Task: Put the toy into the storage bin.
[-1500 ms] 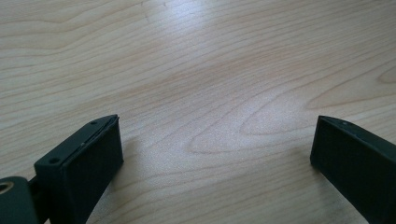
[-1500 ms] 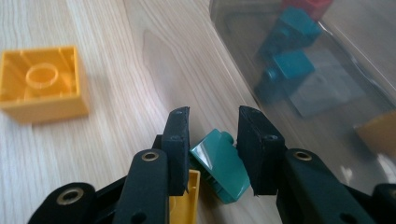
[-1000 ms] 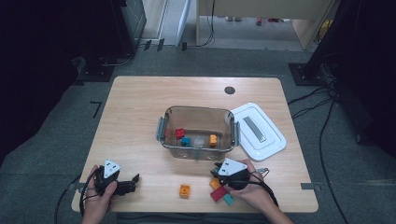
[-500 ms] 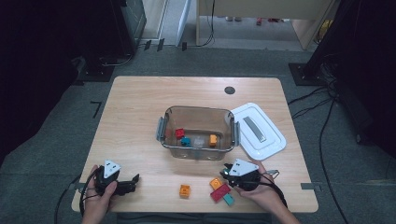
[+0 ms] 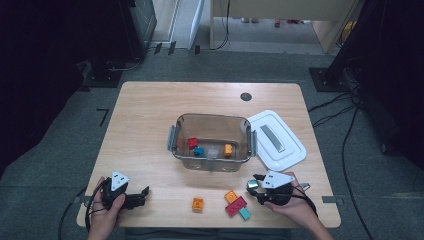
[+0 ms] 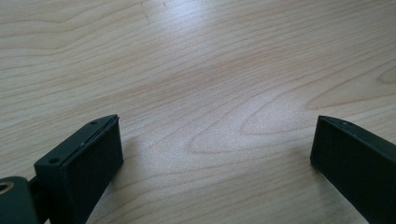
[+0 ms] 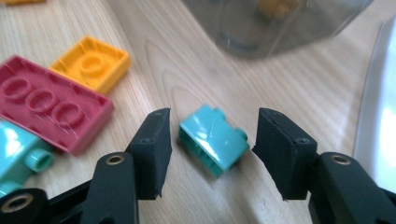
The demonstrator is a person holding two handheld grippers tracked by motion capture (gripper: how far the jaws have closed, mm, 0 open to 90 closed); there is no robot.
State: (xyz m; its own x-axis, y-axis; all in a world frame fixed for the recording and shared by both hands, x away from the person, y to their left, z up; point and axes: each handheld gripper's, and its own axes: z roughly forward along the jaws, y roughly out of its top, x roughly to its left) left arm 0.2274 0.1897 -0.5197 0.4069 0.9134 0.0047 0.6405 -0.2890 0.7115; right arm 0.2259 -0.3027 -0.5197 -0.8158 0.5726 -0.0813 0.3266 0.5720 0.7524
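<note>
Fingers (image 7: 154,149) of the right gripper (image 7: 210,154) are seen partly open, having just been opening, with a small teal plastic brick (image 7: 214,139) lying on the light wooden table (image 7: 299,74) between them; a gap shows on either side, so the brick is not gripped. Jaws of the left gripper (image 6: 215,158) are held wide apart over bare wood, with nothing between them.

Several risks are judged from this. The teal brick lies skewed to the jaws, so a closing could catch it by the corners and twist or flick it out. A sideways drift of the hand could push it across the smooth wood. A large red plastic brick (image 7: 51,112) and a flat orange plastic brick (image 7: 91,63) lie near the left jaw and could be nudged if the gripper is swung that way.

A clear plastic tub with grey side latches (image 5: 212,120) stands at the middle of the table, near the right gripper. Inside it a red brick (image 5: 192,143), a teal brick (image 5: 199,151), an orange brick (image 5: 228,149) and a pale, see-through piece (image 5: 213,151) are seen. Its white lid (image 5: 277,140) lies just beside it, off the tub. One more orange brick (image 5: 198,204) lies loose near the front edge.
</note>
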